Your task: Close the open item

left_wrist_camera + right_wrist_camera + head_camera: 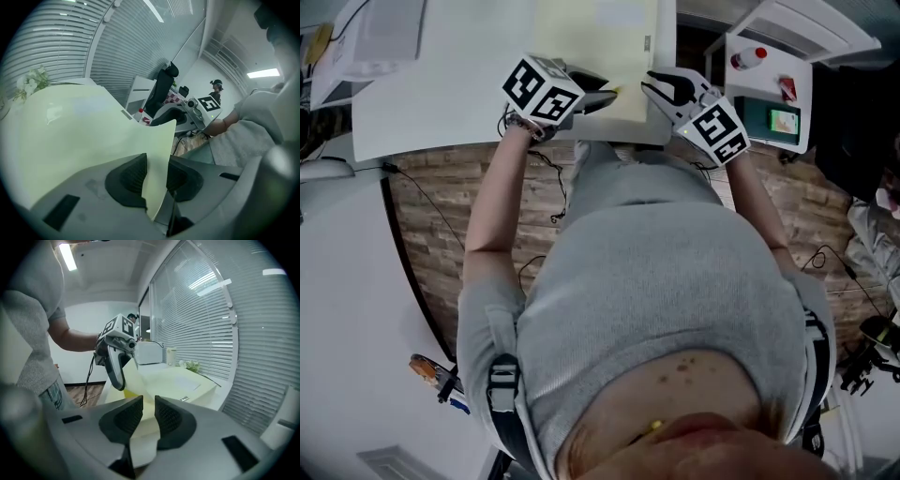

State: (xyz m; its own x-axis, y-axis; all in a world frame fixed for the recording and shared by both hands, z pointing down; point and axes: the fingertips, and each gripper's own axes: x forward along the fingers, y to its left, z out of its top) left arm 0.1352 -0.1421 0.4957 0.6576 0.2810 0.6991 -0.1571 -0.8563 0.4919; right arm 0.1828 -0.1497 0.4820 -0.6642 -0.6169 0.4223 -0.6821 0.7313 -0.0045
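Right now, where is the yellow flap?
In the head view the yellow flap is top centre over the white table, its corner pinched in the left tool, the right tool alongside.

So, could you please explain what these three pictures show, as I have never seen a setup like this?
There is no robot here: a person holds a two-jaw tool in each hand. The head view comes from a camera on the person's head, looking down at a white table. The other two views come from cameras riding on each tool, looking along its jaws. On the table lies a pale yellow folder. The left tool is clamped on its lifted cover. The right tool has its jaws slightly apart, with the folder's edge in the gap, apparently not clamped.
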